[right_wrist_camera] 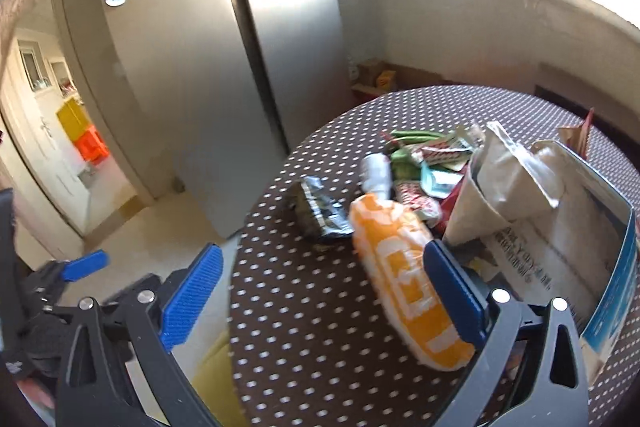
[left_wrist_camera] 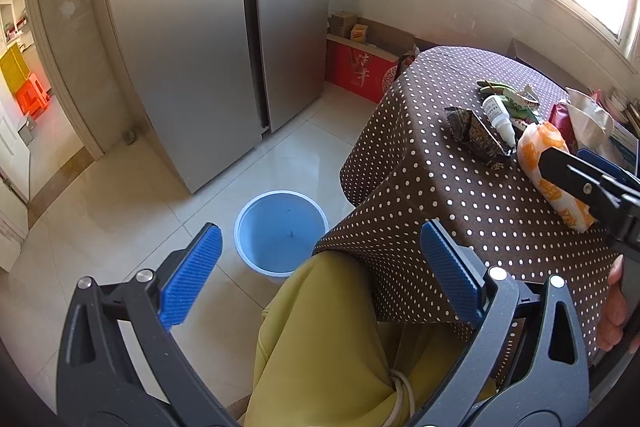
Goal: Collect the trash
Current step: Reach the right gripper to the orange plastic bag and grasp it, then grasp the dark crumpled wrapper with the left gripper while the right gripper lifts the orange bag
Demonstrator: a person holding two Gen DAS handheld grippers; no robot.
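Reaching for the orange-and-white wrapper [right_wrist_camera: 408, 279] is the step in hand, and your right gripper [right_wrist_camera: 324, 291] has its fingers spread wide and holds nothing. The wrapper lies on the table [right_wrist_camera: 304, 339], at the near end of the trash pile. Your right-hand finger [right_wrist_camera: 454, 291] is beside its right edge, while the other finger hangs over the floor, past the table edge.

Shift the gripper a little to the right so that the wrapper comes between both fingers, then come down on its middle, across the narrow width. It looks soft and puffy, so close slowly and let the pads take the film, not the polka-dot cloth below. Keep away from the crumpled dark wrapper [right_wrist_camera: 320, 211] and the small white bottle [right_wrist_camera: 376, 173] just behind it, and from the paper bag [right_wrist_camera: 500, 187] at the right.

Your left gripper [left_wrist_camera: 320, 275] is also wide open and empty, above your knee. The blue bucket [left_wrist_camera: 280, 227] stands on the floor, just beside the table. Hold the left one clear of its mouth, so the right can carry straight there.
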